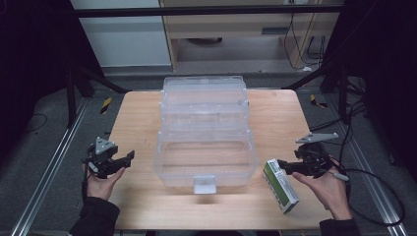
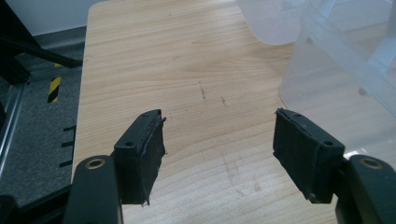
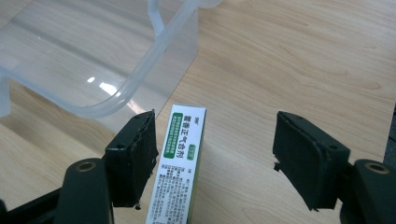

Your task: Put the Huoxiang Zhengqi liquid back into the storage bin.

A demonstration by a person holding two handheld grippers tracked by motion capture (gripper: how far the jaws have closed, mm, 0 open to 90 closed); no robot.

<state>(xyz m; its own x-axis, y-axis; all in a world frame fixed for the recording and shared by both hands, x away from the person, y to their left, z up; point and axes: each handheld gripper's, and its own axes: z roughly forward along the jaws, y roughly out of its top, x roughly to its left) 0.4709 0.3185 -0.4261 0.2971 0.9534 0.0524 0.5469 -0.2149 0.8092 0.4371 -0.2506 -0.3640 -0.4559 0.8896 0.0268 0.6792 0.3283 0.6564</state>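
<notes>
I see both grippers gaping, holding nothing. My right gripper straddles the green-and-white carton near the table's right edge, pads clear. My left gripper faces bare wood beside the clear plastic box.

Our left gripper hangs over bare wood, jaws apart.

We look along our two black jaws, which rise from the bottom edge and stand wide, with nothing between them but the pale wooden surface. The pad on the left-hand jaw looks frayed along its inner edge. Faint dark scuffs mark the wood ahead of us. At the upper right we see the clear plastic box, its curved wall resting on the surface just beyond the right-hand jaw and apart from it. Past the surface's left edge we make out grey floor, a yellow-and-black striped tape mark and a dark frame leg.
</notes>
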